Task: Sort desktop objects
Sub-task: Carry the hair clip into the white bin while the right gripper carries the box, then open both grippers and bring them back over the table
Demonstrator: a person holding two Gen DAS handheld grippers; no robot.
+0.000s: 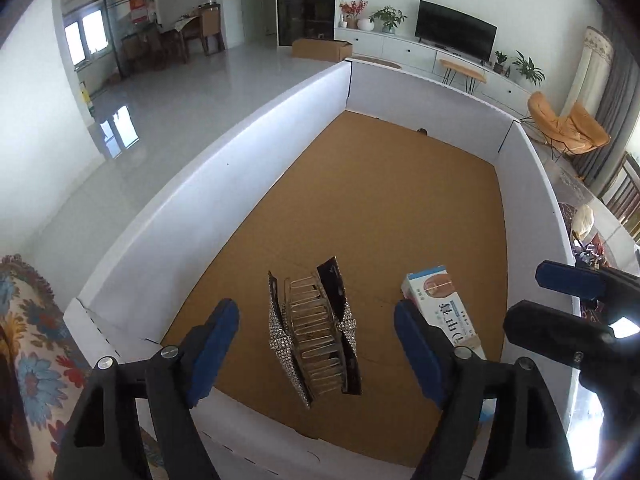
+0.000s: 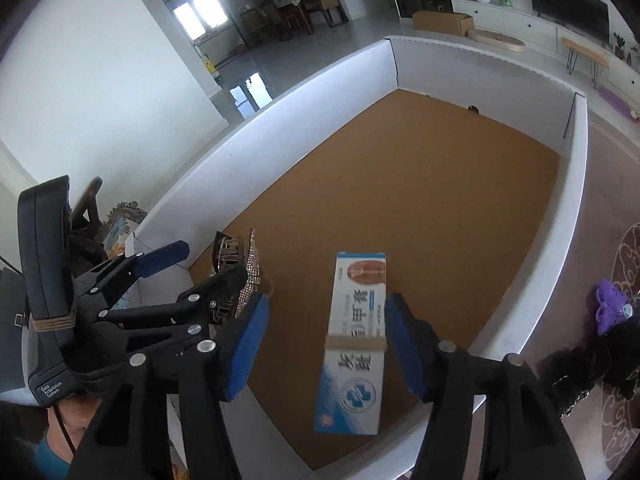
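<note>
While both grippers stand spread, the left gripper [image 1: 316,344] frames a rhinestone-studded hair claw [image 1: 316,332] low in its view, untouched; the right gripper [image 2: 324,344] frames a blue-and-white cardboard box [image 2: 356,344].

Far cork floor [image 1: 380,184] open, white walls [image 1: 224,168] (all round) — hair clip [image 1: 316,332], box [image 2: 358,340] near

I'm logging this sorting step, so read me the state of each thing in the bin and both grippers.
hair clip: jaws spread, between the left gripper's pads, untouched.
white box: closed, banded, between the right gripper's pads, ungripped.
left gripper: open.
right gripper: open.
walled bin: open-topped, cork floor mostly bare.
</note>
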